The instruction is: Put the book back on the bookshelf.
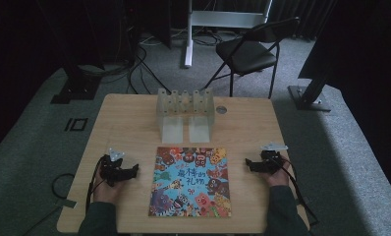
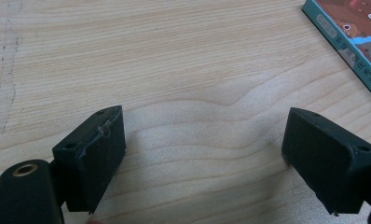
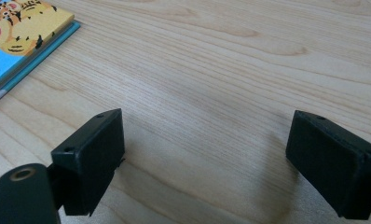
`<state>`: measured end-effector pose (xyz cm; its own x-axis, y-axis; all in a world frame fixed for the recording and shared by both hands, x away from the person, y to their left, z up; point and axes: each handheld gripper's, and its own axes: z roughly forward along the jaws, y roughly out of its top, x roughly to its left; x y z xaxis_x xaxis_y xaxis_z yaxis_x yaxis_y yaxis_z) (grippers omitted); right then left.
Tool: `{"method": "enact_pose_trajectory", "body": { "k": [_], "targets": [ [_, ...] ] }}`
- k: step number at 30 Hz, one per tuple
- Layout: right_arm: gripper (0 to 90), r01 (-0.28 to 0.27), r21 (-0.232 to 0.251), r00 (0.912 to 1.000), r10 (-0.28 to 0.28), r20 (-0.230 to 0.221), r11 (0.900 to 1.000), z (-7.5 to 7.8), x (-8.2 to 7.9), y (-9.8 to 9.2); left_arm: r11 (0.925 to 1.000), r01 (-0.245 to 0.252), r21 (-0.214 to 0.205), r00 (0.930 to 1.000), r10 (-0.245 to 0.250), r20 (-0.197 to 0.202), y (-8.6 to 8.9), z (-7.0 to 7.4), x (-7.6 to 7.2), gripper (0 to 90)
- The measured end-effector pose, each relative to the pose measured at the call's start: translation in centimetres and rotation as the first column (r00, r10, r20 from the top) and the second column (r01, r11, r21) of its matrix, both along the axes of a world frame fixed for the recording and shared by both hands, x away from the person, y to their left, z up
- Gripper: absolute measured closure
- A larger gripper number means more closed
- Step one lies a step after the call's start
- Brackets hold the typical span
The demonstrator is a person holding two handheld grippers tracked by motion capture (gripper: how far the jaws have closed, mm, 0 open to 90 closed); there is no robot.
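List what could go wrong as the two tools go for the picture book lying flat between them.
1. The picture book lies flat on the table, so the open left tool and right tool may slide it rather than get under an edge.
2. A push away from the person could send it toward the clear rack behind it.
3. Gripping only the cover may bend it.

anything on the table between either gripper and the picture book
Nothing visible. The picture book lies flat between the left gripper and the right gripper, both open, with bare table on each side. The clear rack stands behind the book.
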<state>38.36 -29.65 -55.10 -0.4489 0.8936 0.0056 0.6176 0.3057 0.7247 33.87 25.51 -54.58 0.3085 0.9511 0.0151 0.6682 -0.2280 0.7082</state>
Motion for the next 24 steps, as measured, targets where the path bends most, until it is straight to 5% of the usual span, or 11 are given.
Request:
{"method": "enact_pose_trajectory", "body": {
  "k": [21, 22, 24],
  "targets": [
    [13.1, -0.001, 0.0, 1.0, 0.001, 0.001, 1.0, 0.0, -0.1, 0.7, 0.9986, 0.053, 0.001, 0.9985, -0.053, -0.014, -0.1, 0.2, -0.5, 16.9],
    [14.3, -0.007, 0.015, 1.0, 0.007, 0.004, 0.9999, 0.1, -0.2, 0.9, 0.9959, 0.084, -0.032, 0.9964, -0.085, -0.009, -0.3, 0.3, -0.8, 17.4],
    [17.6, -0.008, 0.026, 1.0, 0.008, 0.001, 0.9996, 0.2, -0.2, 1.3, 0.9955, 0.091, -0.027, 0.9958, -0.091, 0.015, -0.5, 0.6, -1.1, 20.4]
  ]
}}
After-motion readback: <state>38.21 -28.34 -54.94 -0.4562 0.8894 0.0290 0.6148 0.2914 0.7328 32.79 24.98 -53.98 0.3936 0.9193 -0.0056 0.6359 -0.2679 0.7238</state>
